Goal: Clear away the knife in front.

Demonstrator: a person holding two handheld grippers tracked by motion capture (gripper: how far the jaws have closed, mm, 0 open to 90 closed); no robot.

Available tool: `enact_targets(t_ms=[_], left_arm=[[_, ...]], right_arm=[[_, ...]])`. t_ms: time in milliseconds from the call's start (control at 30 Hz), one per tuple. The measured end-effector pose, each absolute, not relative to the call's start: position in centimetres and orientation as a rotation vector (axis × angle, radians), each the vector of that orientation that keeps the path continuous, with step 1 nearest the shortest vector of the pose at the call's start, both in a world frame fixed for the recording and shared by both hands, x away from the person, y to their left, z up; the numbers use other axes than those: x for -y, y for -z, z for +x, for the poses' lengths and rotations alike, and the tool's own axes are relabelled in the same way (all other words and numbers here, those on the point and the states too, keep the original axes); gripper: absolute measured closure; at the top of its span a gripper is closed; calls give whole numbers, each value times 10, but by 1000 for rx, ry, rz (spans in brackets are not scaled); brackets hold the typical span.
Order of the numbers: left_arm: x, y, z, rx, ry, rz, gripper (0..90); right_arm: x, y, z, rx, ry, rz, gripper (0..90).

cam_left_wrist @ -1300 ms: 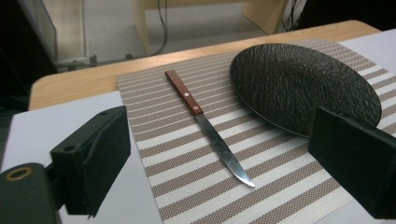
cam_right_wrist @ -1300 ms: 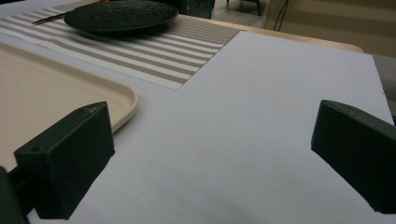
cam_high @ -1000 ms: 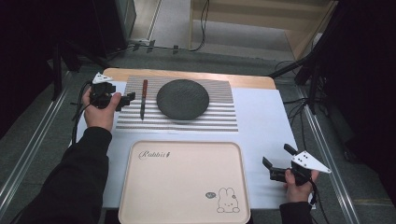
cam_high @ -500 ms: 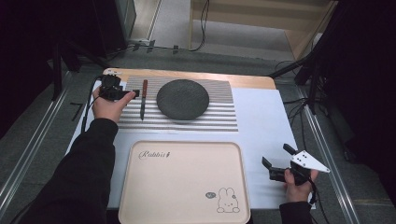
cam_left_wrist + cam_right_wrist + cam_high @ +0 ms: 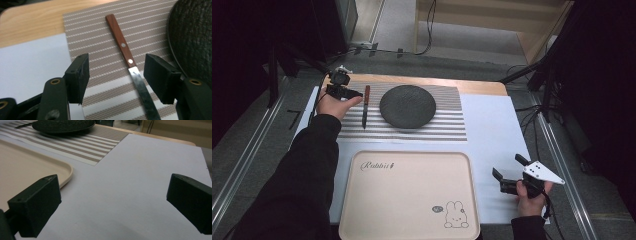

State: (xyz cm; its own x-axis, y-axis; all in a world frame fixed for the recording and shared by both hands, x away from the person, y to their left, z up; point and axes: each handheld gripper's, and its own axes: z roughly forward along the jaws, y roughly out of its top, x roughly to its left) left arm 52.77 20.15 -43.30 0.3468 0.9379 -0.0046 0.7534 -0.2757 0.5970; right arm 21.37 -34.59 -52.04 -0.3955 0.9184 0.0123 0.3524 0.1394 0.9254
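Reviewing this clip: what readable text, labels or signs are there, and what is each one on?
"Rabbit" in cursive script, on the near-left part of the beige tray, followed by a small mark too small to read.
A rabbit drawing with a small speech bubble at the tray's near-right corner; anything inside the bubble is too small to read.
Nothing else readable.

One knife (image 5: 365,105) is lying on one striped mat (image 5: 447,125), and one dark plate (image 5: 407,105) is sitting on that same mat. One beige tray (image 5: 407,195) is resting nearer the person. Two grippers are showing, the left (image 5: 354,93) and the right (image 5: 507,172), each held in one hand, so two hands are showing.
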Motion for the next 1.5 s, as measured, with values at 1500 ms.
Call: enact_targets(t_ms=[1500], left_arm=[[-165, 477, 557, -1647, -388, 2133, 734]], right_arm=[[344, 521, 216, -1844, -1216, 1223, 0]])
